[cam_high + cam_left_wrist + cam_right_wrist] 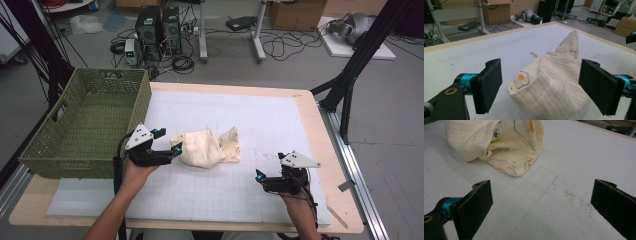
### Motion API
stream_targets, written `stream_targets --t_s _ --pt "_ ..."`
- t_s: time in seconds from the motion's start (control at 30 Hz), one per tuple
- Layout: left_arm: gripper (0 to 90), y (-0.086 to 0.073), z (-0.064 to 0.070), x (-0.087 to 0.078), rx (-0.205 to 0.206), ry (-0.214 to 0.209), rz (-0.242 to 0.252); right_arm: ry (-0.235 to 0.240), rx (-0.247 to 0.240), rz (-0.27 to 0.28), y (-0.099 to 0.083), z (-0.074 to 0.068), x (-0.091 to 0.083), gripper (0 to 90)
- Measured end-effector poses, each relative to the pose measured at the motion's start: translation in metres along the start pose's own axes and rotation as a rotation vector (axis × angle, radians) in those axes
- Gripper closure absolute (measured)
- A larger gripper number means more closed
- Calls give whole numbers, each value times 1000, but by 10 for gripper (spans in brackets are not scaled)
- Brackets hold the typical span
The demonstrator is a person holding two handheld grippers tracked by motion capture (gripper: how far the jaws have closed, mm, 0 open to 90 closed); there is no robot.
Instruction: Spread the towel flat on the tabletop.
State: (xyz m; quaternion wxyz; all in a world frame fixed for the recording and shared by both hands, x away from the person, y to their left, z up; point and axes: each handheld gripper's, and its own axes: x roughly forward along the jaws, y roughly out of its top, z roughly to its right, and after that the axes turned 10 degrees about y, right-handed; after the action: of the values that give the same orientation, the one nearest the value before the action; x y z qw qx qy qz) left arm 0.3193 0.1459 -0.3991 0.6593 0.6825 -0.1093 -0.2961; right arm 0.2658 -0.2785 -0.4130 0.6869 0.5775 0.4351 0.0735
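The cloth (205,147) lies bunched near the middle of the white gridded mat (270,115), its long axis running roughly left to right across the table in the high view, with a smaller printed flap at its right end; in the left gripper view it tapers away from the camera to a narrow upright tip; it is a soft cream muslin with a fine crinkled weave, printed with dark outlines, orange spots and a small blue paw mark, and it is folded loosely into a rounded lump rather than flat. The left gripper (176,150) has its flat black pads (486,87) spread wide with the near end of the cloth between them, a gap showing at either side, so nothing is clamped; the right gripper (258,176) is also spread wide, over bare mat, near the cloth's curled lower edge but apart from it. A green woven basket (45,150) stands at the table's left edge, just beside the left hand; bare mat extends beyond the cloth and to its right, bordered by the pale wooden table rim (320,125).
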Motion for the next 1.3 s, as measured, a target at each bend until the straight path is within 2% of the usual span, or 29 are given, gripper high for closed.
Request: stream_targets --t_s 0.13,0.23,0.37,0.4,0.43,0.53,0.57,0.67,0.7,0.73,0.77,0.87,0.9,0.93,0.97,1.0,1.03,1.13,1.17,1.2,1.23,1.27,1.3 --pt "194 0 0 3 0 -1 -5 0 -2 -8 0 0 2 30" --pt "194 -1 0 4 1 0 -14 -11 -5 -42 -1 -1 7 34" --pt "194 -1 0 3 -5 -1 -10 -4 -6 -45 0 -1 12 53" --pt "195 0 0 3 -6 -3 -11 1 -13 -50 1 -2 15 89" --pt "198 0 -1 3 -6 -5 -13 51 -28 -58 3 -1 20 220" --pt "198 -1 1 4 0 -9 -20 66 -41 -75 6 -2 29 233" --pt "201 -1 1 5 4 -12 -26 87 -51 -88 9 -4 39 288" --pt "202 -1 1 6 4 -12 -31 105 -58 -98 11 -7 49 340" --pt "203 -2 2 7 2 -13 -31 121 -71 -105 14 -8 58 403" --pt "204 -2 2 7 2 -13 -31 121 -71 -105 14 -8 58 403" --pt "205 -2 1 8 5 -17 -35 137 -82 -106 17 -10 67 472" --pt "207 -3 1 8 4 -16 -35 157 -88 -110 21 -12 77 515" --pt "208 -3 1 9 5 -16 -37 175 -85 -135 23 -12 89 552" --pt "209 -3 1 9 5 -16 -37 175 -85 -135 23 -12 89 552" --pt "210 -3 1 9 5 -19 -41 184 -73 -164 23 -11 100 575" --pt "211 -3 1 9 5 -19 -41 184 -73 -164 23 -11 100 575" --pt "211 -3 1 9 6 -21 -44 189 -68 -182 21 -9 108 591" --pt "211 -3 1 9 5 -19 -42 191 -64 -181 21 -8 107 613" --pt "212 -3 1 9 6 -19 -43 188 -70 -185 21 -9 107 657" --pt "212 -3 1 9 6 -18 -43 188 -70 -185 21 -9 107 657" --pt "212 -3 1 9 5 -15 -41 183 -75 -188 21 -9 107 729" --pt "212 -3 1 9 4 -15 -41 183 -75 -188 21 -9 107 729" --pt "213 -3 0 9 4 -13 -42 175 -83 -191 22 -9 106 833"
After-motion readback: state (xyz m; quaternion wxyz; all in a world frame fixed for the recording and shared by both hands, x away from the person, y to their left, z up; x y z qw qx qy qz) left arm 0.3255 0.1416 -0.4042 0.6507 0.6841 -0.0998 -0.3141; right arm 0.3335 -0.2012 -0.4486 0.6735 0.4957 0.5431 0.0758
